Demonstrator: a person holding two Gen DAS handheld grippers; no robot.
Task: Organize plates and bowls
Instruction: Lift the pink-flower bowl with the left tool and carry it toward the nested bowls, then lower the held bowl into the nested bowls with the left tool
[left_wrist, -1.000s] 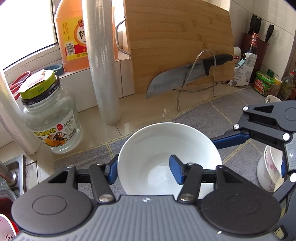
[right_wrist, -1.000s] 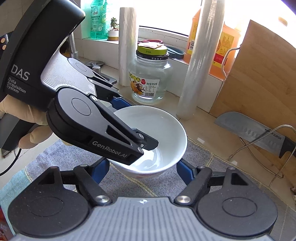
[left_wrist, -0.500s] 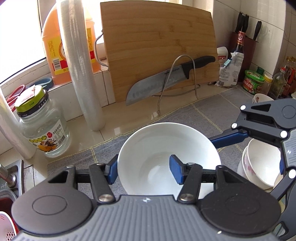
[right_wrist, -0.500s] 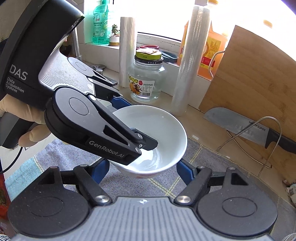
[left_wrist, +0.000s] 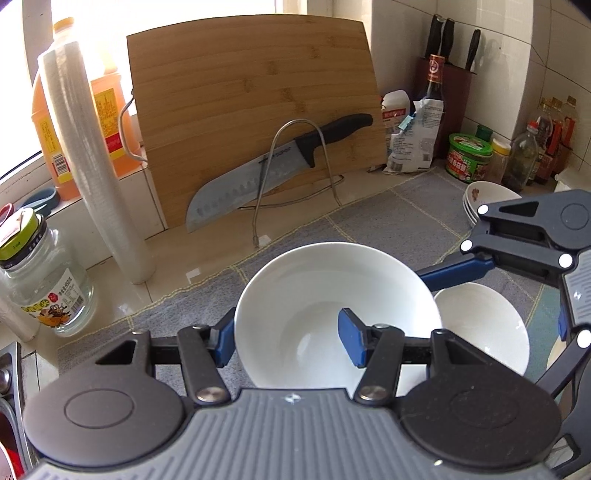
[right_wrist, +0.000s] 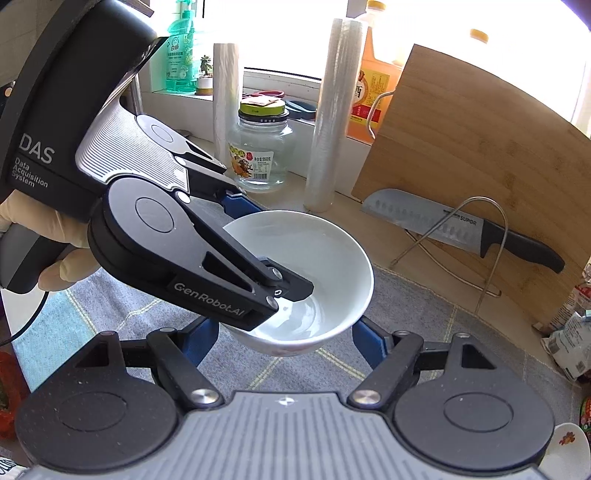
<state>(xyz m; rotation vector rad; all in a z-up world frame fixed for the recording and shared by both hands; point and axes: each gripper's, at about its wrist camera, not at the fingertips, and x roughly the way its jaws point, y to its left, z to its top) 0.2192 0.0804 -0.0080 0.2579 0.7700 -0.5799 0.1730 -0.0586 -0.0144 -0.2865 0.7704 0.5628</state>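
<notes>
A plain white bowl (left_wrist: 303, 295) hangs above the grey mat (left_wrist: 369, 229), held by both grippers. My left gripper (left_wrist: 288, 339) is shut on its near rim, one blue pad outside the wall and one inside. In the right wrist view the bowl (right_wrist: 325, 258) has its lower part between the fingers of my right gripper (right_wrist: 284, 341), and both pads touch its sides. Another white bowl (left_wrist: 480, 325) stands on the mat just right of the held one. A stack of flowered bowls (left_wrist: 487, 199) sits further back on the right.
A bamboo cutting board (left_wrist: 251, 110) leans at the back with a knife (left_wrist: 258, 177) on a wire rack. A glass jar (left_wrist: 40, 280), film rolls (left_wrist: 92, 166) and an orange bottle (left_wrist: 107, 110) stand to the left. Condiment jars and a knife block (left_wrist: 447, 66) fill the right corner.
Both grippers have carried the white bowl rightward along the counter and slightly up. The second white bowl and the flowered stack have come into view on the right; both grips are unchanged.
</notes>
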